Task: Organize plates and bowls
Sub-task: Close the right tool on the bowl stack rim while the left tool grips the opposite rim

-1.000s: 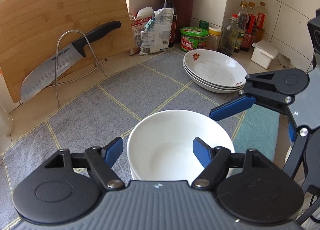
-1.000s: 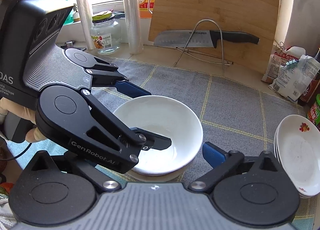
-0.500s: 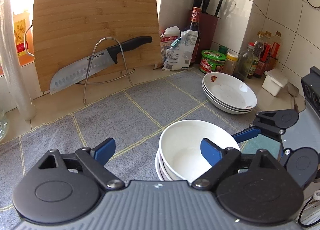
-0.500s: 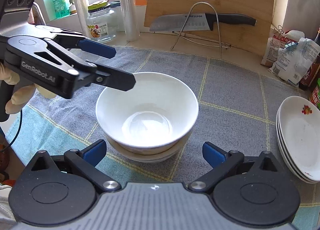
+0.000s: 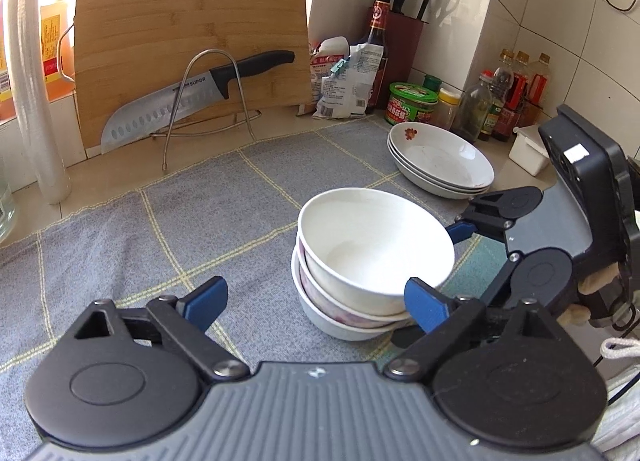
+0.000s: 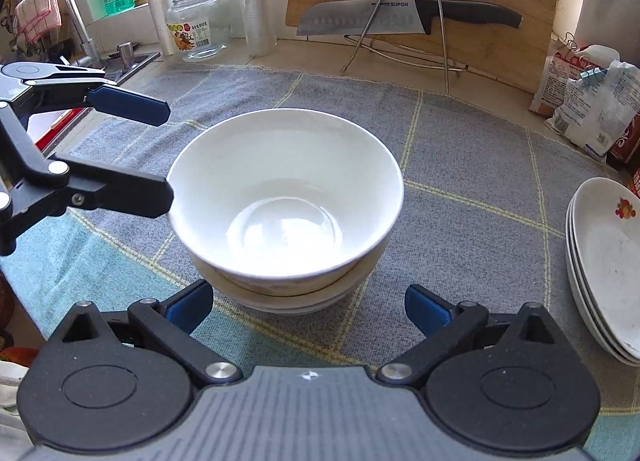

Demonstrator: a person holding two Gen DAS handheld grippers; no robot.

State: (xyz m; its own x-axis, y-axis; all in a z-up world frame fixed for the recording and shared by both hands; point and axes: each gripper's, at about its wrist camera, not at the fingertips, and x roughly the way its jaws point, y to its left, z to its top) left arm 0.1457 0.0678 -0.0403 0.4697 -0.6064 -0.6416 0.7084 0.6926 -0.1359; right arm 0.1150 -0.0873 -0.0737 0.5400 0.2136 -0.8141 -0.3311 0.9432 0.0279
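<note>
Both tongs are spread wide and hold nothing. The left tongs [image 5: 316, 301] hover low at the near edge of the surface, with the stack of bowls [image 5: 370, 261] just beyond the right fingertip. The right tongs [image 6: 308, 309] face the same stack from the other side, their blue fingertips apart in front of its base and not touching it.

The bowls sit nested on a grey checked cloth [image 6: 460, 189] near the middle of the surface. Three white bowls can be counted from the left wrist view, though the lowest is partly hidden, so there may be another beneath. Toward the far right corner lies a stack of plates [image 5: 440, 165], apparently three, shallow and white with a small red flower on the rim.

Judging from this layout, the stacking step looks finished: bowls are in one pile and plates in another. The next move probably calls for drawing both tongs clear without nudging the top bowl, which sits slightly tilted.
</note>
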